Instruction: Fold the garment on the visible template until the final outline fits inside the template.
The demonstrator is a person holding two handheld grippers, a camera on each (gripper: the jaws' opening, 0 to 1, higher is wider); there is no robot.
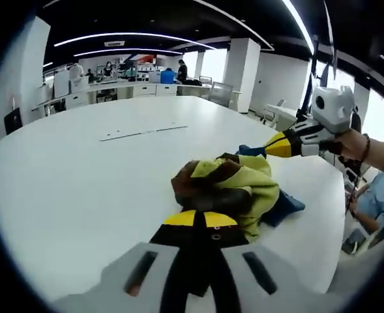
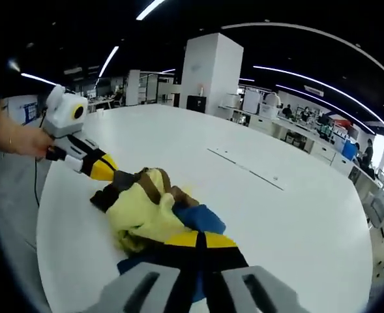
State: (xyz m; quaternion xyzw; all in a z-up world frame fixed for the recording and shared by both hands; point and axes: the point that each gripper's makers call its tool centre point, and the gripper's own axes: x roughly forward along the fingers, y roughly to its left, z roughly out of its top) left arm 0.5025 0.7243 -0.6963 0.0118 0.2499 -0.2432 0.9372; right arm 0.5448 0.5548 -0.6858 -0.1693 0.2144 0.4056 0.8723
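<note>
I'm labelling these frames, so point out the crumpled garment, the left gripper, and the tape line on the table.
crumpled garment (image 1: 247, 186), left gripper view, on its yellow-green fabric.
left gripper (image 1: 201, 220), left gripper view, between its yellow-tipped jaws, shut on the cloth.
tape line (image 2: 245, 167), right gripper view, on its middle stretch.

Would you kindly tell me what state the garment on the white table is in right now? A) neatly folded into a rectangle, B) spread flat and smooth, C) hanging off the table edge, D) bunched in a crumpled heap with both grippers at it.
D: the garment lies as a crumpled yellow, brown and blue heap on the table, with the left gripper and right gripper both at its edges.
</note>
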